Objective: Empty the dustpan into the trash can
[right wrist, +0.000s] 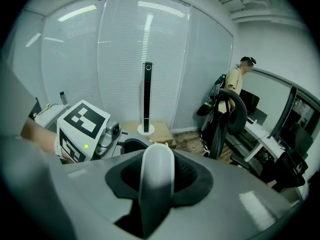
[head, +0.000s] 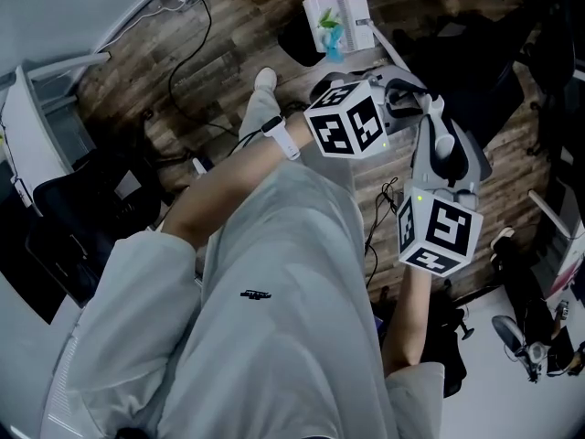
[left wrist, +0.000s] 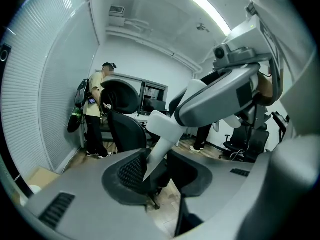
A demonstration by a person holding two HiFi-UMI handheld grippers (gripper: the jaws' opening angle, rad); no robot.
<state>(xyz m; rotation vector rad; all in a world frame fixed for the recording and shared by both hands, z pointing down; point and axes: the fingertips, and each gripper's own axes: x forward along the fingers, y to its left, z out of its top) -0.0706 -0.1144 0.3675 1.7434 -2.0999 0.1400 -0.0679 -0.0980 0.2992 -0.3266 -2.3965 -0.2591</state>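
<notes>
Right gripper (right wrist: 159,176) clamped on a white handle (right wrist: 157,194), presumably the dustpan's; left gripper (left wrist: 159,171) jaws narrowly apart about its tip; pan and trash can unseen, emptying apparently not yet done

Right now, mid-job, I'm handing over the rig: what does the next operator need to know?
Right tool: shut on a white handle, likely the dustpan's.
Left tool: jaws flank that handle's tip; grip unclear.
Pan and trash can: not made out in any view.
Done: nothing shown emptied.
Left: find the can, carry over, tip out.
</notes>
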